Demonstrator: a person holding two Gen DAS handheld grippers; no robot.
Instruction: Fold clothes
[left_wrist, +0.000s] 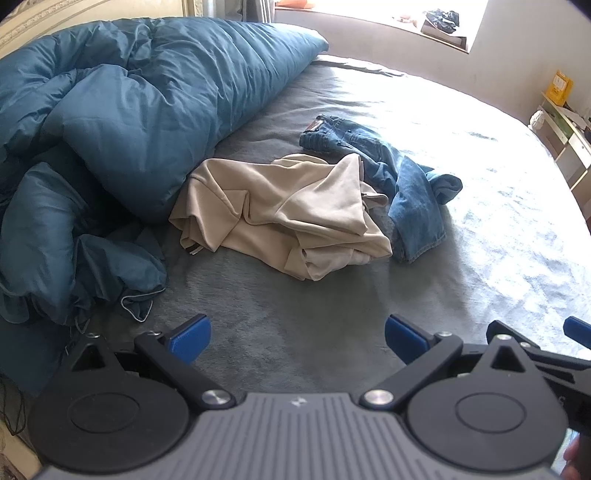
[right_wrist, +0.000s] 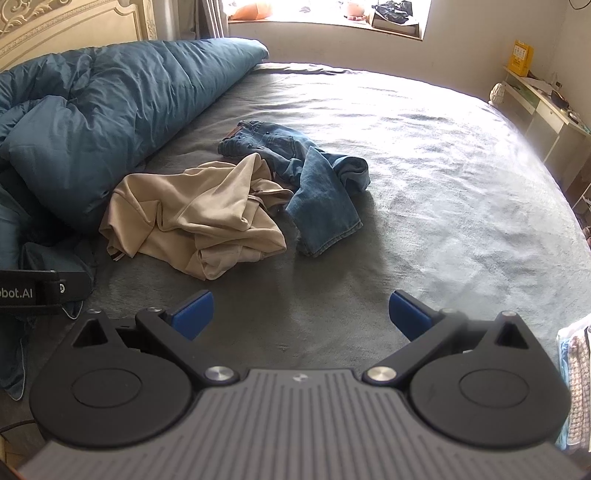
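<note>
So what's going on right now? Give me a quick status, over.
Left gripper and right gripper open, empty, above the bed. Beige top and jeans crumpled, overlapping, unfolded. Blue duvet touches the top's left edge.

I see a wide grey-sheeted bed (right_wrist: 424, 177), a rumpled teal duvet (right_wrist: 92, 110), and a sunlit window sill (right_wrist: 325, 27) beyond.

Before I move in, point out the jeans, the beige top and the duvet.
jeans (right_wrist: 314, 173): right wrist view, on the leg running toward the camera.
beige top (right_wrist: 199, 218): right wrist view, on the crumpled middle.
duvet (left_wrist: 129, 110): left wrist view, on the bunched blue bulk at left.
</note>
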